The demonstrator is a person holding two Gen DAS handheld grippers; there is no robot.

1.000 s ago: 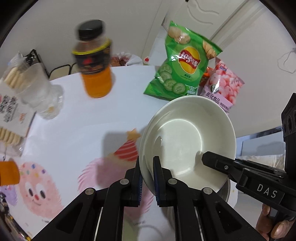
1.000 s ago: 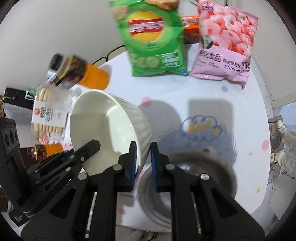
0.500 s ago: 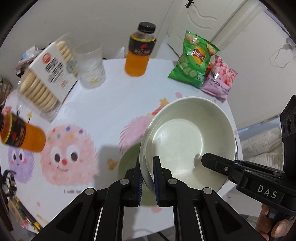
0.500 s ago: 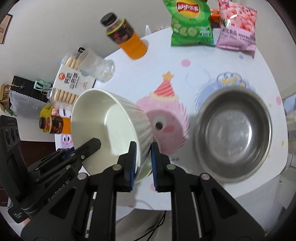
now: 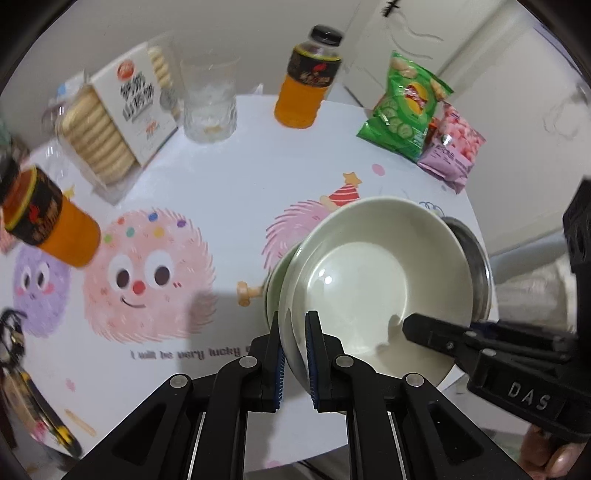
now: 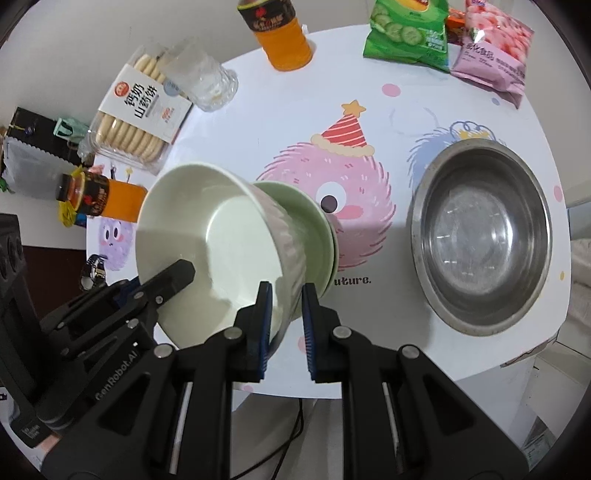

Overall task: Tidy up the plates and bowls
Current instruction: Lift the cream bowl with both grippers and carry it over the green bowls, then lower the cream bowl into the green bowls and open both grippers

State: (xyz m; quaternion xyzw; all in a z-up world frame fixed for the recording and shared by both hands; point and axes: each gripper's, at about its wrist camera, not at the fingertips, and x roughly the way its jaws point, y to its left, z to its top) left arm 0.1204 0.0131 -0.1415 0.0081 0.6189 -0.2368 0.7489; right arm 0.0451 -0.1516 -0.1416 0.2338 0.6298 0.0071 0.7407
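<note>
Both your grippers, left (image 5: 294, 354) and right (image 6: 284, 325), have jaws nearly together, clamped on opposite rims of the cream ribbed ceramic bowl (image 6: 221, 243), tilted over the pale green plate (image 6: 317, 236) on the desk (image 6: 399, 103). Right casing reads "DAS", left "GenRobot.AI".

Orange drink bottle (image 5: 308, 79), glass (image 5: 208, 101), biscuit pack (image 6: 138, 112), green chip bag (image 6: 408, 31), pink snack bag (image 6: 493, 55)

A home dining spot: a round white table with cartoon-monster print (image 6: 406, 110) bears a green crisp bag (image 5: 406, 107), an orange drink bottle (image 5: 306, 81) and a biscuit pack (image 6: 136, 114), beside a white panelled door (image 5: 424, 40).
</note>
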